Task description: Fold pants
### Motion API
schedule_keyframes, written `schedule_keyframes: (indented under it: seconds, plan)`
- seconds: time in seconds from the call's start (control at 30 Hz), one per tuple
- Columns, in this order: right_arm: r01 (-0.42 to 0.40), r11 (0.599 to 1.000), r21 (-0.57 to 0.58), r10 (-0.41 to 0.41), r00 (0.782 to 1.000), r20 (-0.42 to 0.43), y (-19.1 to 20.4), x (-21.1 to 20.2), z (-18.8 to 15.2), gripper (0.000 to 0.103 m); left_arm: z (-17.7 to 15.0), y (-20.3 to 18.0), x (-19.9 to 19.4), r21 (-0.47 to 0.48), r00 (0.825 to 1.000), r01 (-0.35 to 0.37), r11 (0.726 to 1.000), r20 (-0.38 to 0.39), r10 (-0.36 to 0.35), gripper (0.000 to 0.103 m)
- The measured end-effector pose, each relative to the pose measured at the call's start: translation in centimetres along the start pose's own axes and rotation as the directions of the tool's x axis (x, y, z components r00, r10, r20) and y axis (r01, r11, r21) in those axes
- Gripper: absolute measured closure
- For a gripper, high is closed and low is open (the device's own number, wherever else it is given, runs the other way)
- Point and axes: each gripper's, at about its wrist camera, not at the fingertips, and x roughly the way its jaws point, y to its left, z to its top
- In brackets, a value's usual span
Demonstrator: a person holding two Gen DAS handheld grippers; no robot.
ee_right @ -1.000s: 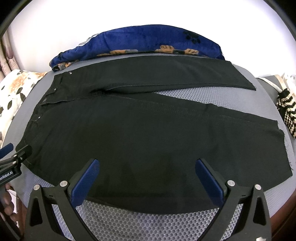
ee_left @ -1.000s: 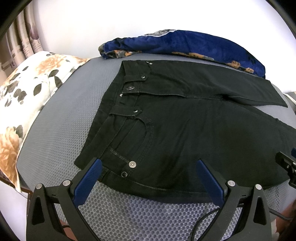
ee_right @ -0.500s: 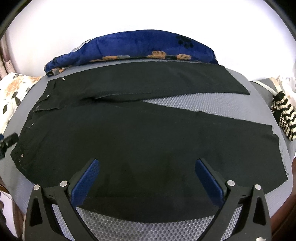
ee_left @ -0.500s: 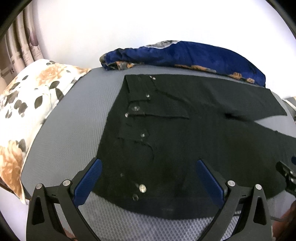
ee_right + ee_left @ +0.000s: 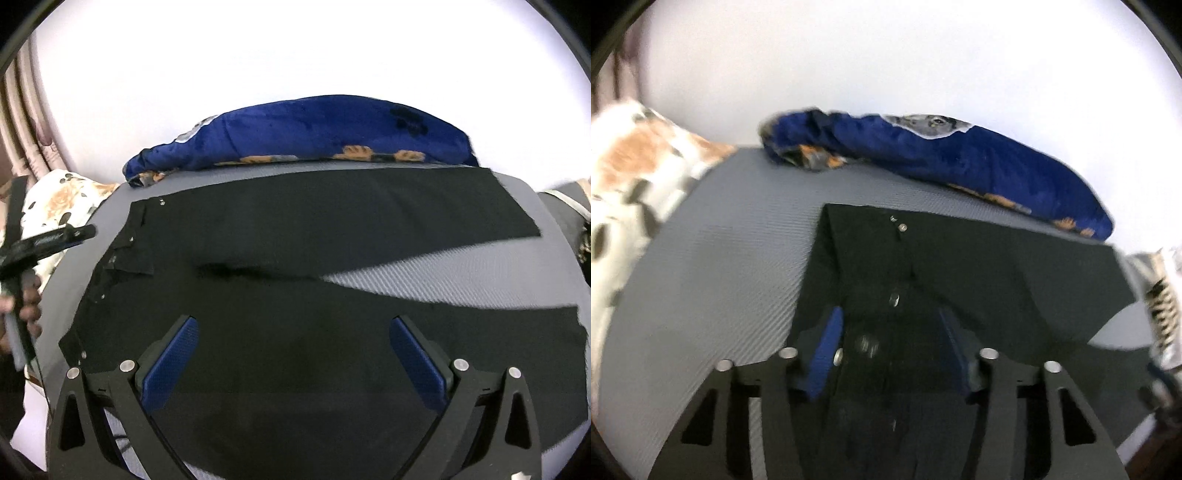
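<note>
Black pants point(image 5: 295, 258) lie spread on a grey mesh bed, waistband at the left, two legs running right with a wedge of bed between them. In the left wrist view the pants point(image 5: 979, 266) show their waistband with metal buttons. My left gripper point(image 5: 890, 332) sits over the near waistband, its blue pads half closed with black cloth between them; the view is blurred. It also shows in the right wrist view point(image 5: 48, 240) at the left, raised. My right gripper point(image 5: 295, 354) is wide open above the near leg.
A blue blanket point(image 5: 314, 133) lies along the far edge of the bed against the white wall. A floral pillow point(image 5: 624, 177) is at the left. A striped cloth point(image 5: 1160, 306) lies at the right edge. The grey bed point(image 5: 720, 240) shows left of the pants.
My left gripper has narrowed from wide open to half closed around the near waistband and moved forward and up. My right gripper has stayed open and risen a little.
</note>
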Motion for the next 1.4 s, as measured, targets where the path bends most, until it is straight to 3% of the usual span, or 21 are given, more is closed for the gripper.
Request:
schedule_keyframes:
  seconds: [0.1,0.23,0.43,0.53,0.57,0.6,0.67,0.9,1.1,1.23,1.3,1.33,1.37,1.4]
  plan:
    - [-0.098,0.995,0.016,0.098,0.995,-0.025,-0.3,1.7,1.8,0.001,2.8,2.7,3.0,-0.081,0.993,0.112,0.99,-0.039,-0.115,0.059]
    - [-0.209,0.976,0.066,0.213,0.975,-0.061,-1.2,4.7,4.2,0.001,5.6,6.2,7.4,-0.198,0.961,0.239,0.951,-0.091,-0.26,0.059]
    - [-0.217,0.973,0.074,0.223,0.97,-0.098,-1.3,8.2,6.8,0.001,7.1,9.2,11.0,-0.297,0.949,0.252,0.921,-0.111,-0.296,0.059]
    - [-0.22,0.972,0.078,0.228,0.967,-0.117,-1.0,9.9,7.5,0.001,7.3,9.8,12.1,-0.331,0.932,0.29,0.898,-0.116,-0.344,0.059]
    - [-0.223,0.971,0.082,0.232,0.965,-0.123,-0.9,10.4,7.6,0.0,7.4,9.8,12.4,-0.335,0.926,0.301,0.893,-0.121,-0.357,0.062]
    - [-0.225,0.971,0.086,0.235,0.963,-0.135,-0.8,11.1,7.8,0.001,7.4,9.8,12.7,-0.338,0.922,0.312,0.888,-0.119,-0.369,0.071]
    - [-0.221,0.972,0.079,0.23,0.961,-0.15,-0.6,12.1,8.2,0.0,7.6,9.4,13.0,-0.337,0.914,0.331,0.882,-0.117,-0.388,0.077]
    - [-0.229,0.973,0.009,0.227,0.958,-0.177,0.4,14.8,10.0,0.001,8.7,7.8,14.1,-0.296,0.883,0.411,0.862,-0.107,-0.458,0.08]
    - [-0.263,0.961,-0.081,0.241,0.947,-0.213,1.4,17.2,11.9,0.001,9.2,6.6,17.0,-0.35,0.872,0.392,0.851,-0.154,-0.465,0.079]
    - [-0.284,0.945,-0.16,0.242,0.94,-0.241,2.0,19.1,13.8,0.001,9.1,5.7,18.5,-0.409,0.875,0.385,0.827,-0.123,-0.468,0.08]
    - [-0.28,0.939,-0.2,0.228,0.941,-0.248,2.4,20.1,15.0,0.001,9.1,4.3,18.2,-0.368,0.888,0.378,0.85,-0.114,-0.444,0.096]
    - [-0.286,0.933,-0.22,0.229,0.94,-0.253,2.6,20.6,15.8,0.001,9.2,3.5,17.4,-0.327,0.894,0.387,0.862,-0.096,-0.437,0.096]
    - [-0.3,0.925,-0.234,0.237,0.936,-0.262,2.7,21.1,16.4,0.001,9.2,3.0,16.9,-0.311,0.891,0.402,0.861,-0.081,-0.446,0.096]
    - [-0.319,0.915,-0.248,0.249,0.928,-0.278,2.9,21.7,17.2,0.001,9.2,2.7,15.9,-0.299,0.877,0.442,0.846,-0.055,-0.477,0.096]
